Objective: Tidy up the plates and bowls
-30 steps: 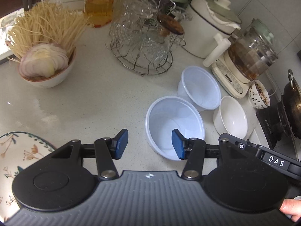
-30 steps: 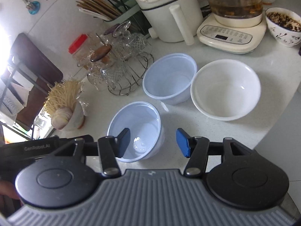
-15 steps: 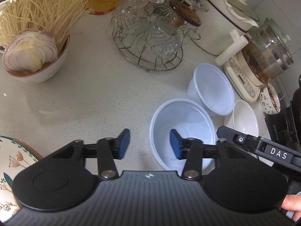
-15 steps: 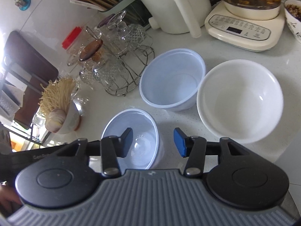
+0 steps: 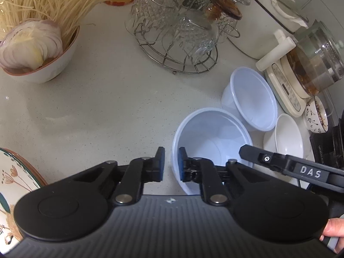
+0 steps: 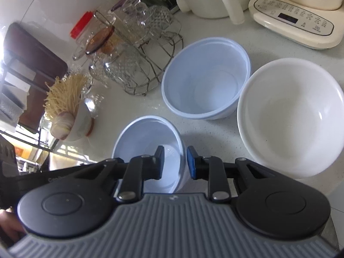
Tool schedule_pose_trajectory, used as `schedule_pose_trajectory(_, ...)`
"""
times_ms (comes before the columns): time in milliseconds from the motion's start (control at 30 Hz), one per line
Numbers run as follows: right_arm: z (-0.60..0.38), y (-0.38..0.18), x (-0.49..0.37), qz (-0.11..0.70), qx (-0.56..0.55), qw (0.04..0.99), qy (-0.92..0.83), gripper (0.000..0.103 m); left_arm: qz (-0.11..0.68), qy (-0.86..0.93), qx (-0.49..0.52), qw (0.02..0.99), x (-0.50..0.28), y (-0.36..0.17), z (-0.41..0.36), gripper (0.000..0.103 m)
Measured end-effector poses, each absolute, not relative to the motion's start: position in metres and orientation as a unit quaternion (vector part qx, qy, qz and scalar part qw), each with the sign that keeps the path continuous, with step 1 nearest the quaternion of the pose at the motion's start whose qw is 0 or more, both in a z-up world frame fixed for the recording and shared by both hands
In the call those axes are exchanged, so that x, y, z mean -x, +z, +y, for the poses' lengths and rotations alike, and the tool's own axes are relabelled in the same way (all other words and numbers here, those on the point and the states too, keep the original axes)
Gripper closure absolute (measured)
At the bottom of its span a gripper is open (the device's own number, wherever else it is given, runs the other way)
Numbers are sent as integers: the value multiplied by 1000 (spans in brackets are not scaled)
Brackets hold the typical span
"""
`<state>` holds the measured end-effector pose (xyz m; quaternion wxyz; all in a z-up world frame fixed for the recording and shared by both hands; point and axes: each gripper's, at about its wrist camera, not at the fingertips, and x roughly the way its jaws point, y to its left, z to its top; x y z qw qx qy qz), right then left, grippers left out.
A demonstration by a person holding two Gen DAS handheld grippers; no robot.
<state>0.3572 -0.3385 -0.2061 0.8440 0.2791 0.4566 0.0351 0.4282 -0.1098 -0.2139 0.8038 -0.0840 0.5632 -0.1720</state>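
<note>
A pale blue plastic bowl (image 5: 211, 137) stands on the counter between both grippers; it also shows in the right wrist view (image 6: 148, 146). My left gripper (image 5: 171, 163) straddles its left rim, one finger inside, one outside, jaws nearly closed on the wall. My right gripper (image 6: 174, 161) straddles its right rim the same way. A second plastic bowl (image 6: 206, 81) stands behind it, also in the left wrist view (image 5: 251, 99). A white ceramic bowl (image 6: 290, 116) sits to the right, also in the left wrist view (image 5: 283, 137).
A wire rack of glass cups (image 5: 178, 28) stands behind. A bowl of noodles and onion (image 5: 36, 43) is at the left, a floral plate (image 5: 15, 185) at the near left. A tea kettle on its base (image 5: 305, 75) and a small patterned bowl (image 5: 317, 115) are at the right.
Both grippers have moved forward and down onto the near plastic bowl's rim and their jaws have narrowed around its wall.
</note>
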Motion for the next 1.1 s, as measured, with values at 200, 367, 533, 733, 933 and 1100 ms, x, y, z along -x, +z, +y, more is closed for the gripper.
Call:
schedule_pose_trajectory(200,-340,-208,-355,457,-280,844,41,87,558,-174,95,806,-424,-212,-108,94)
schedule_pose_trajectory(367,-338,-204,-350,449,-272,850,46,87,555,-179,99,806,-419,-209,-105,94)
schedule_pose_trajectory(533,-333,-201,-346,443,-271,853,50,87,549,-180,100,810,-411,-203,-99,94)
schedule_pose_trajectory(733,-321,-198,-341,438,-264,857,63,87,544,-172,109,814,-400,-196,-82,94)
schedule_pose_trajectory(933,-307,-198,-338,443,-256,856,76,87,542,-162,111,817,-391,-193,-67,94)
schedule_pose_trajectory(1100,-297,-203,-339,450,-258,850,86,87,543,-154,109,818,-384,-192,-54,94)
